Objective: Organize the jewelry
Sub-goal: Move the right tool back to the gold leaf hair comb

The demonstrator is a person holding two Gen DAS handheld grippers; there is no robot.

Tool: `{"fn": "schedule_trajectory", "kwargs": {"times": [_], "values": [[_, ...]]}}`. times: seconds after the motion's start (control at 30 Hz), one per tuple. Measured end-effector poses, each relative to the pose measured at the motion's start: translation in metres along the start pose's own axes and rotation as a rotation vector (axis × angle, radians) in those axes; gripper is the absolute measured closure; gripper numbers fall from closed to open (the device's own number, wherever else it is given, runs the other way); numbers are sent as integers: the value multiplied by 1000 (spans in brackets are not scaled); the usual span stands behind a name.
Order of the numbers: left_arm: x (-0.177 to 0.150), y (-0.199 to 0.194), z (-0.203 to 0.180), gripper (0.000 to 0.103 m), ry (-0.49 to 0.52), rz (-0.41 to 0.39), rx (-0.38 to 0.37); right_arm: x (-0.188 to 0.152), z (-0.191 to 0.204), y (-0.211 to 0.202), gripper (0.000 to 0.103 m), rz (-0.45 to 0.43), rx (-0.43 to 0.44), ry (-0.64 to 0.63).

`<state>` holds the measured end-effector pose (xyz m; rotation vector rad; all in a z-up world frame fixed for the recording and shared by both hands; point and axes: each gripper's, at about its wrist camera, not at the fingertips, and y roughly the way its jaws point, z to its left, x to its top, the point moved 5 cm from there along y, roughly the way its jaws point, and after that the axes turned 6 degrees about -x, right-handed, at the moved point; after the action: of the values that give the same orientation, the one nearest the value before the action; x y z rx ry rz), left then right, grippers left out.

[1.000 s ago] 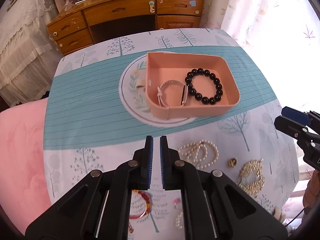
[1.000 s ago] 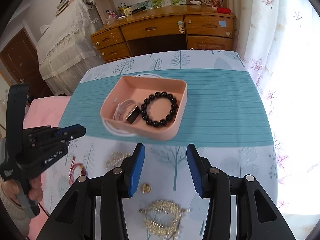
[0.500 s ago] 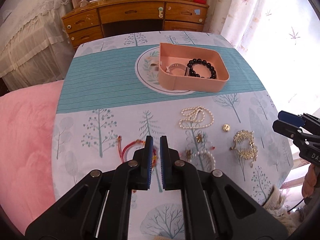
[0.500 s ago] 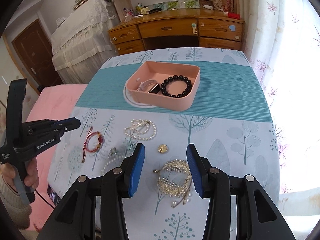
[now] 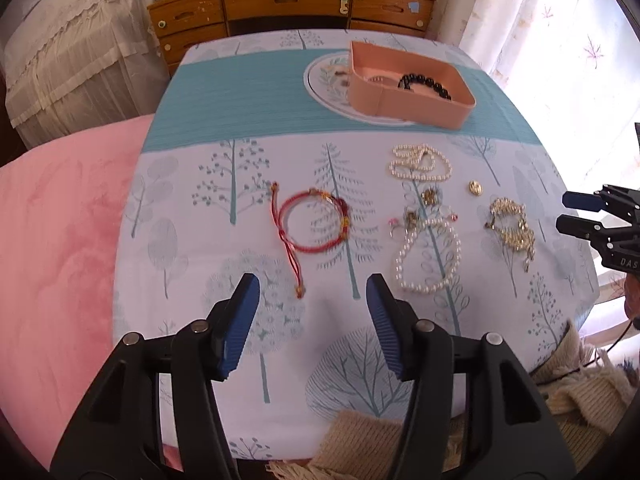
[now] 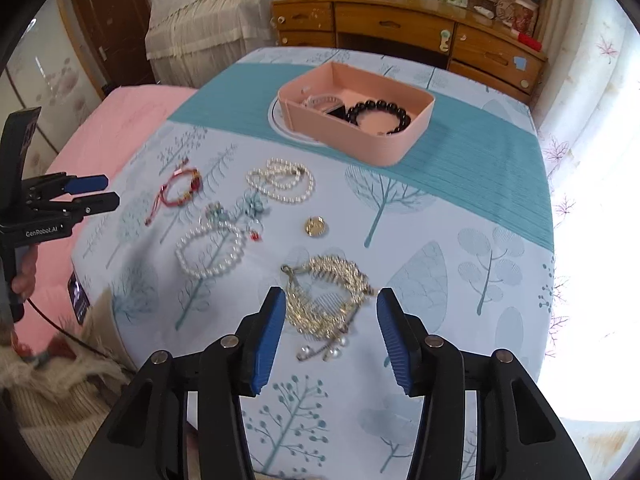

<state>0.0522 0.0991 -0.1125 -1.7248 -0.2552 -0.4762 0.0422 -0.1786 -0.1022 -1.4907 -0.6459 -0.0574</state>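
A pink box (image 5: 416, 98) (image 6: 352, 136) at the far side of the table holds a black bead bracelet (image 6: 378, 114) and a pale watch (image 6: 320, 101). A red cord bracelet (image 5: 312, 224) (image 6: 180, 192) lies just ahead of my open, empty left gripper (image 5: 312, 320). Right of it lie a pearl bracelet (image 5: 428, 256) (image 6: 210, 248), a pearl necklace (image 5: 420, 162) (image 6: 282, 182), a gold coin-like piece (image 5: 475, 188) (image 6: 316, 226) and a gold hair comb (image 5: 512, 228) (image 6: 328, 300). My right gripper (image 6: 331, 332) is open, its fingers either side of the comb's near end.
The table (image 5: 224, 240) has a tree-print cloth with a teal band. A pink bed (image 5: 60, 240) borders its left side. A wooden dresser (image 5: 288, 4) stands behind, curtains at the right. Small earrings (image 5: 428, 208) lie among the pearls.
My left gripper has opened and pulled back toward the near edge, facing the red bracelet. My right gripper has opened wider and dropped closer over the gold comb.
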Motion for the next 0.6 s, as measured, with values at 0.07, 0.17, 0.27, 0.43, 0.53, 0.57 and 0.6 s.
{"fn": "schedule_trajectory", "kwargs": {"times": [0.07,0.17,0.27,0.43,0.53,0.57,0.6], "values": [[-6,4,-4,50,9,16,-7,-7,-1,8,55,16,22,-40],[-11,10,-13,50,31,27,-11,-16,4,18,44,38,58,-110],[-12,16,-24,50,55,41,-16,-21,10,26,36,41,71,-180],[-11,26,-36,50,79,59,-28,-22,24,39,36,45,71,-286],[-12,31,-39,50,81,70,-29,-20,32,45,36,44,74,-344],[-13,33,-39,50,80,75,-30,-19,34,48,36,44,74,-366],[-13,34,-39,50,78,78,-31,-17,36,51,36,43,70,-388]]}}
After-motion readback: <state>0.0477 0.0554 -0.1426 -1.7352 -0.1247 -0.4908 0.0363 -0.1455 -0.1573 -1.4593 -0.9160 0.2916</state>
